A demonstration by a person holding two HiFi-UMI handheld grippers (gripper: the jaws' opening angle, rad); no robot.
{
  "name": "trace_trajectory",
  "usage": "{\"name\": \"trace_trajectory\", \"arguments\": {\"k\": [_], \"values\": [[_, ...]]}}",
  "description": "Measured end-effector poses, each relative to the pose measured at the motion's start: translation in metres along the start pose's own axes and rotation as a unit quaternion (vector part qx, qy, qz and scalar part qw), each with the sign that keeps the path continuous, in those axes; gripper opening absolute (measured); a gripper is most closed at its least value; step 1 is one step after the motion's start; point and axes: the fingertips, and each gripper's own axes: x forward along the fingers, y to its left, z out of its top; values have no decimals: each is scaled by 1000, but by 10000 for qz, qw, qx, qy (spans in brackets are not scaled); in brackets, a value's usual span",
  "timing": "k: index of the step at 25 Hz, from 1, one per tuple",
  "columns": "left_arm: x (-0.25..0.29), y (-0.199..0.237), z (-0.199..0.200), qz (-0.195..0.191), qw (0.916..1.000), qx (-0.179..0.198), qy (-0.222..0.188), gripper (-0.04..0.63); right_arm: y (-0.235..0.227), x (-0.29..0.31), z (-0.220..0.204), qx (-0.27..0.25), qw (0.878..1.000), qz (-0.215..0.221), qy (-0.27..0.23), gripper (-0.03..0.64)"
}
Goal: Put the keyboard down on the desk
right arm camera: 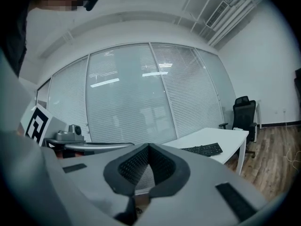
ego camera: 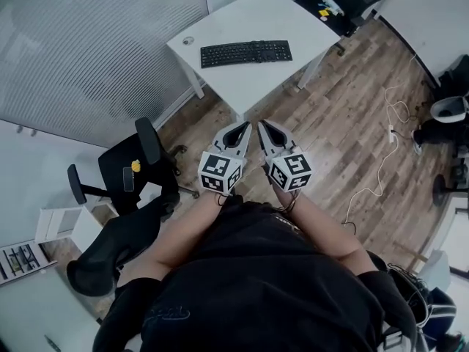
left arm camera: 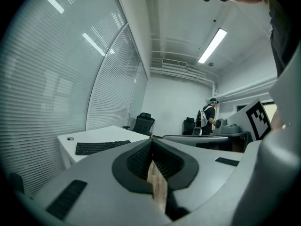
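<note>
wooden floor lies under both tongs; the white desk stands at twelve o'clock with the keyboard already flat on it, well apart from them. right gripper is closed on nothing, and the left gripper seemingly likewise. risk: a careless reach nudging the keyboard toward the desk edge, or clipping the chair at nine o'clock.

- No words, brands or numbers can be read anywhere.
- The keyboard, at 12 o'clock: key legends too small to read.
- The shirt print, at 7 o'clock: illegible.
</note>
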Motion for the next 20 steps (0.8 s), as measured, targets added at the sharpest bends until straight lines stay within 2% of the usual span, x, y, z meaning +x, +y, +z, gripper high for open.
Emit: {"name": "trace_trajectory", "arguments": {"k": [3, 15, 20], "values": [[-5, -15, -3, 83, 9999, -123, -47, 15, 6, -18, 1, -119, 9998, 139, -21, 21], [-27, -77, -15, 425, 9989, -63, -171, 15, 9, -88, -8, -354, 9985, 420, 68, 21], [-34, -94, -19, 447, 9988, -66, -197, 15, 12, -107, -9, -389, 9982, 466, 32, 21]]}}
